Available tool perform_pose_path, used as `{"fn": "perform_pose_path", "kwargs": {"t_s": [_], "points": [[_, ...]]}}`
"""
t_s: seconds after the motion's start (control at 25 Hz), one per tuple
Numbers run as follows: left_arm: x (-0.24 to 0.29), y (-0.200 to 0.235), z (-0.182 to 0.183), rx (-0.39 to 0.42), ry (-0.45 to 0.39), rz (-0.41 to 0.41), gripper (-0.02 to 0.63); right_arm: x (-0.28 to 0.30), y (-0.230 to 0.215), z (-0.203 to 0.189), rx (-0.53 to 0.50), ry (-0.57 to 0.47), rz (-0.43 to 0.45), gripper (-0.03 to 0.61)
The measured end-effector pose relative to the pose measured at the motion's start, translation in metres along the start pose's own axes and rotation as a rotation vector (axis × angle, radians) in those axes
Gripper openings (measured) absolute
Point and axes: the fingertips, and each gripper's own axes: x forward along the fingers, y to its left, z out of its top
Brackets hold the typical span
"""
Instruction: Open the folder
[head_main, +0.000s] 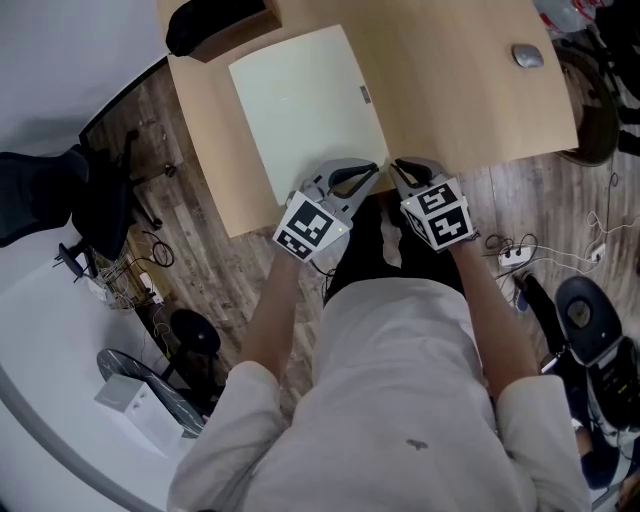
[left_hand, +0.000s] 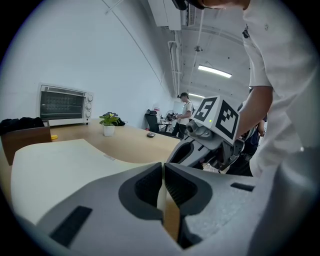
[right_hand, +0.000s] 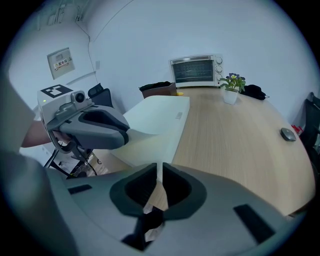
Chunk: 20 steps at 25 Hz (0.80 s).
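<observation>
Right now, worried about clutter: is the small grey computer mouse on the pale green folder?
No, the small grey computer mouse lies on the bare light wooden table, well right of the pale green folder.

The head camera is looking steeply down over the person's shoulders at the near edge of the tabletop (head_main: 450, 90). The cameras on the left claw (left_hand: 163, 170) and right claw (right_hand: 159, 172) are sitting close behind their jaws, facing far across it, both catching the folder (left_hand: 60, 165) and toaster oven (left_hand: 65, 104).
</observation>
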Motion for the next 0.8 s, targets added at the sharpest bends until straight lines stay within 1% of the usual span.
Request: {"fn": "perform_pose_path", "kwargs": {"t_s": [0.4, 0.64, 0.8], "points": [[-0.0017, 0.0034, 0.0022, -0.025, -0.024, 0.017, 0.017, 0.0060, 0.0036, -0.0019, -0.025, 0.016, 0.011, 0.005], [-0.0039, 0.0052, 0.0025, -0.039, -0.040, 0.031, 0.015, 0.0081, 0.0032, -0.0034, -0.023, 0.023, 0.024, 0.005], [-0.0053, 0.0073, 0.0050, -0.047, -0.055, 0.042, 0.015, 0.0084, 0.0020, -0.0025, -0.023, 0.006, 0.029, 0.005]]}}
